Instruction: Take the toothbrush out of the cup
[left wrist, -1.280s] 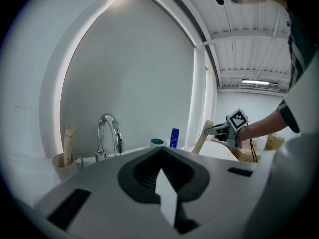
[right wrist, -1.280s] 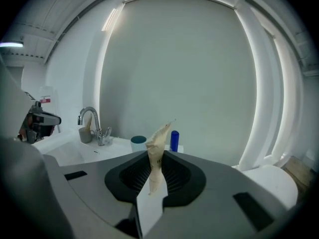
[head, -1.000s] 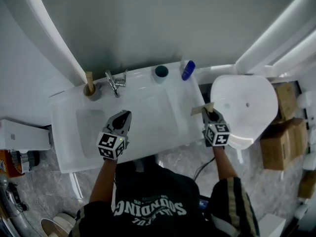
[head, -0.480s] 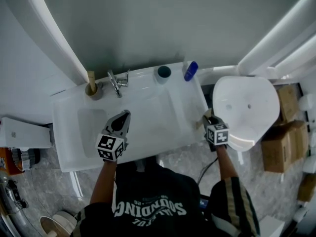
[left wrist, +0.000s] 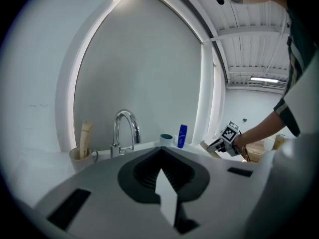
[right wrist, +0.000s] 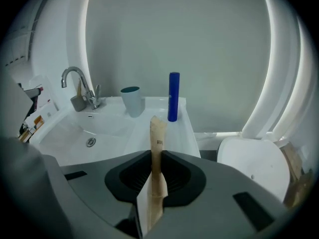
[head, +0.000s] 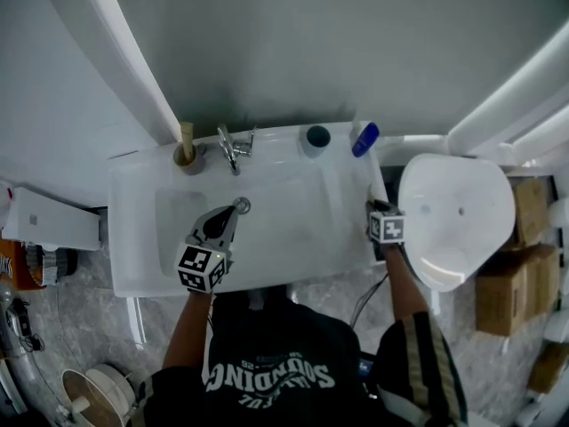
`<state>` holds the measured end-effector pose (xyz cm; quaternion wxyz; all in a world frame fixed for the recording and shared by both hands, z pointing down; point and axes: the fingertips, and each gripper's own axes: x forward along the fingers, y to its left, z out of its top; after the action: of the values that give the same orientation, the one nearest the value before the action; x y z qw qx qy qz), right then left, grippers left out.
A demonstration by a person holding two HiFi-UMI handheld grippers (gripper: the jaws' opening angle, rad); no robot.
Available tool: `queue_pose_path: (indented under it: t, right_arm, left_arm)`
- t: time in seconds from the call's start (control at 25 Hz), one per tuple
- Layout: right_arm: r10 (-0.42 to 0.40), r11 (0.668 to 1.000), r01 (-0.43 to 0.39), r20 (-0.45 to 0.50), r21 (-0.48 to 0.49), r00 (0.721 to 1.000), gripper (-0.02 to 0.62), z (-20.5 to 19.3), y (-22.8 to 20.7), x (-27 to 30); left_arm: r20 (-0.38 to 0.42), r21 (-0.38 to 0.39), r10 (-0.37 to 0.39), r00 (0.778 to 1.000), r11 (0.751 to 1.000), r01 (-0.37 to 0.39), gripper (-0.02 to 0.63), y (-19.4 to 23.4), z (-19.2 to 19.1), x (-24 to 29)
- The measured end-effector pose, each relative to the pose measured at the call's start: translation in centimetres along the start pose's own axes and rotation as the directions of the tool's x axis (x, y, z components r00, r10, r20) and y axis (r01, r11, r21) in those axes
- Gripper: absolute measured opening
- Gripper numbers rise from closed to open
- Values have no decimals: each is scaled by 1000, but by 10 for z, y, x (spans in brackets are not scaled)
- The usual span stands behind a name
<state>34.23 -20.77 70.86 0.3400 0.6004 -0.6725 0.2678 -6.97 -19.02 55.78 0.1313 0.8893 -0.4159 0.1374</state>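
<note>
Jaws of the right gripper (right wrist: pixel 154 180) were clamped on the toothbrush (right wrist: pixel 157 133), which was in a tan paper sleeve. The sleeve stood upright between the jaws, and its printed top rose clear above them. The toothbrush was therefore out of the cup (right wrist: pixel 131 99) and well apart from it. The cup, a pale blue-grey one, stood beyond the jaws and a little to their left, on the back ledge of the washbasin (right wrist: pixel 164 128). A blue bottle (right wrist: pixel 173 96) stood just beside the cup, almost straight ahead of the jaws. Farther left of them were the drain (right wrist: pixel 90 142) and the chrome faucet (right wrist: pixel 79 83). A white toilet lid (right wrist: pixel 251 166) lay to the right of the jaws and below them. The head view placed this gripper at the basin's right edge, next to the toilet.

Jaws of the left gripper (left wrist: pixel 163 188) were together with nothing between them. The faucet rose beyond them and slightly to their left. Farther left a beige mug (left wrist: pixel 79 156) held an upright tan tube (left wrist: pixel 85 136). To the right of these jaws, past the bottle, the right gripper and the person's forearm (left wrist: pixel 264 128) were in sight. The head view placed the left gripper over the basin's front half, short of the drain.
</note>
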Motion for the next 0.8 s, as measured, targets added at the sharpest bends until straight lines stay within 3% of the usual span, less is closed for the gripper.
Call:
queue_pose_path:
  t: [0.16, 0.52, 0.68, 0.8]
  right_arm:
    - [0, 999, 3, -43, 52, 999, 60, -11, -5, 22]
    - [38, 998, -32, -122, 53, 992, 90, -43, 2, 51]
    - [55, 996, -49, -79, 79, 995, 112, -35, 9, 47]
    - [45, 996, -47, 33, 70, 998, 112, -9, 15, 30]
  left_arm:
    - [-1, -7, 42, 999, 999, -42, -2, 12, -1, -10]
    - [-2, -13, 89, 996, 996, -89, -2, 23, -2, -24]
    - [4, -12, 89, 996, 996, -89, -2, 23, -1, -25]
    - [10, -11, 83, 996, 996, -83, -2, 21, 0, -24]
